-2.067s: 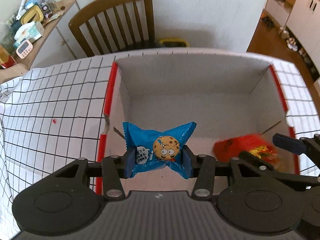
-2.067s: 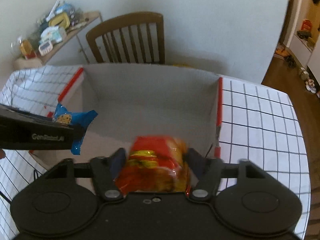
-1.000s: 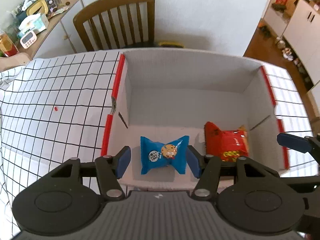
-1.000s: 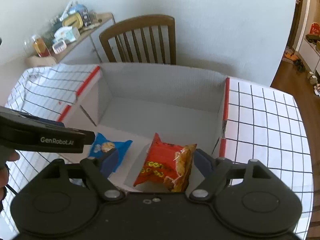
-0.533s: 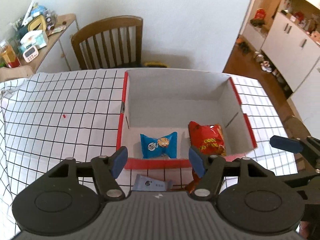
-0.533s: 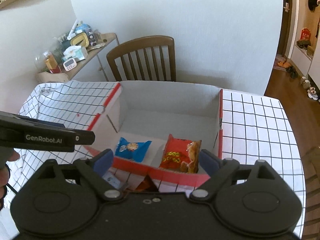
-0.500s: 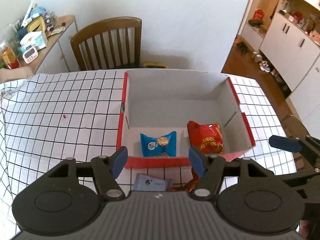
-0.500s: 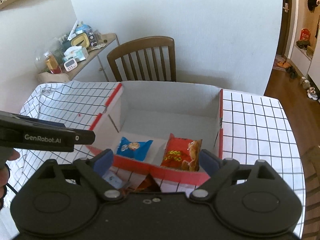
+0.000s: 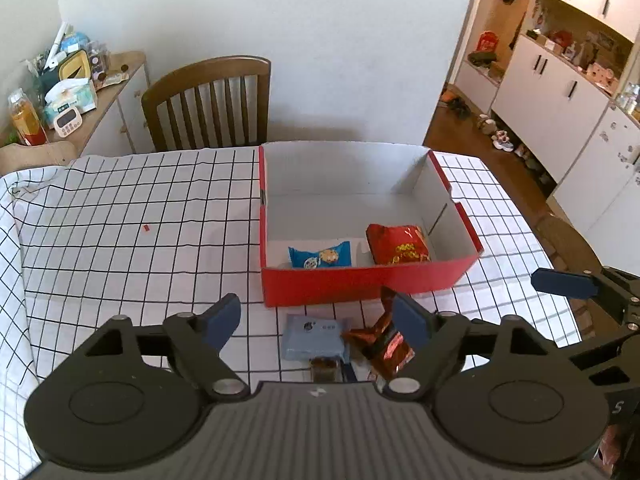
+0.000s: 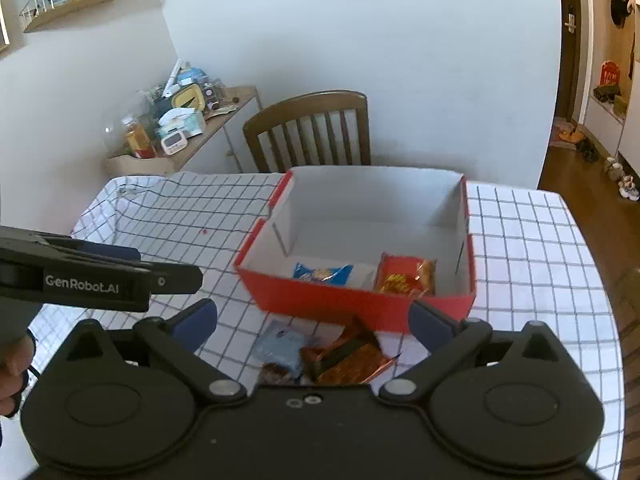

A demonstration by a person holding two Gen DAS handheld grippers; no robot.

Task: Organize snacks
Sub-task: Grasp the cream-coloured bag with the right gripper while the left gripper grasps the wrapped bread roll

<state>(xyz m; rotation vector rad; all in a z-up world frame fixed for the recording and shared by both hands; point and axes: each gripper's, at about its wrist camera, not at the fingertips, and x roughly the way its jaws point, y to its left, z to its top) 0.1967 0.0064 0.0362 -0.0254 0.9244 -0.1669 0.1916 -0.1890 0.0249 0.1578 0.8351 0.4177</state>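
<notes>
brown snack [image 9: 325, 368] half hidden behind left tool [image 9: 316, 318]

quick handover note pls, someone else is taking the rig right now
Left gripper: open, empty, held above the table in front of the box.
Right gripper: open, empty, also in front of the box.
Done: blue cookie packet and red snack bag lie side by side inside the red box, near its front wall.
Left: pale blue packet, orange-brown wrapper and a small brown item lie on the checked tablecloth just in front of the box. They likely go in next.
</notes>
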